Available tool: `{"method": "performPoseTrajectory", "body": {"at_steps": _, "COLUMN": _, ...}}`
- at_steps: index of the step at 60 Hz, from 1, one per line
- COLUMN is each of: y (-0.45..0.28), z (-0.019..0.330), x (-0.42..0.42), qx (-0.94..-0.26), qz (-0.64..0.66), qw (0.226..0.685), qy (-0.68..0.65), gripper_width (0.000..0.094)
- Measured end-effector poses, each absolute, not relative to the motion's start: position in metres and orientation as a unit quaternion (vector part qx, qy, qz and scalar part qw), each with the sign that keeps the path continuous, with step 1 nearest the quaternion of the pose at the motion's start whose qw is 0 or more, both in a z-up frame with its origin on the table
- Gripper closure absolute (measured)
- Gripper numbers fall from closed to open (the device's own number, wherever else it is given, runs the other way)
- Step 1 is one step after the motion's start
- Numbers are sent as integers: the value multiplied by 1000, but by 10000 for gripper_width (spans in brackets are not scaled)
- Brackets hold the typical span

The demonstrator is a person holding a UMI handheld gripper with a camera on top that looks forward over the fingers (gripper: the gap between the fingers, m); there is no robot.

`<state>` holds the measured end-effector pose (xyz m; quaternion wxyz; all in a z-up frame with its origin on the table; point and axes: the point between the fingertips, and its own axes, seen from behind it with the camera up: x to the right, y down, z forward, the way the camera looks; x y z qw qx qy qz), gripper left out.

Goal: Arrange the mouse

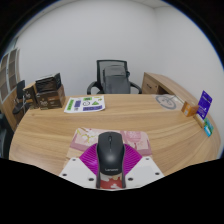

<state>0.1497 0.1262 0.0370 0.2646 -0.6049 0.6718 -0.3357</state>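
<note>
A green-and-white leaflet [85, 103] is lying far back on the wooden desk [50, 135]. The gripper [109, 172] is clenching a black mouse [109, 150], both pink pads [93, 160] pressing its sides. A purple card [204, 103] is standing at the desk's right end.

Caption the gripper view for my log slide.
Black mouse held in the gripper over a wooden desk, jaws closed on its sides; office chair beyond.
</note>
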Motion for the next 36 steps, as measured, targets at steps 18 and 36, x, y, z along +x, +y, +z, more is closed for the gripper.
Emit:
{"method": "performPoseTrajectory", "body": {"at_steps": 18, "y": 127, "z": -14, "x": 151, "qx": -605, "qz": -305, "qw": 256, "qy": 690, "gripper_width": 645}}
{"method": "performPoseTrajectory", "body": {"at_steps": 36, "y": 123, "z": -3, "x": 137, "qx": -601, "qz": -301, "qw": 247, "qy": 698, "gripper_width": 99}}
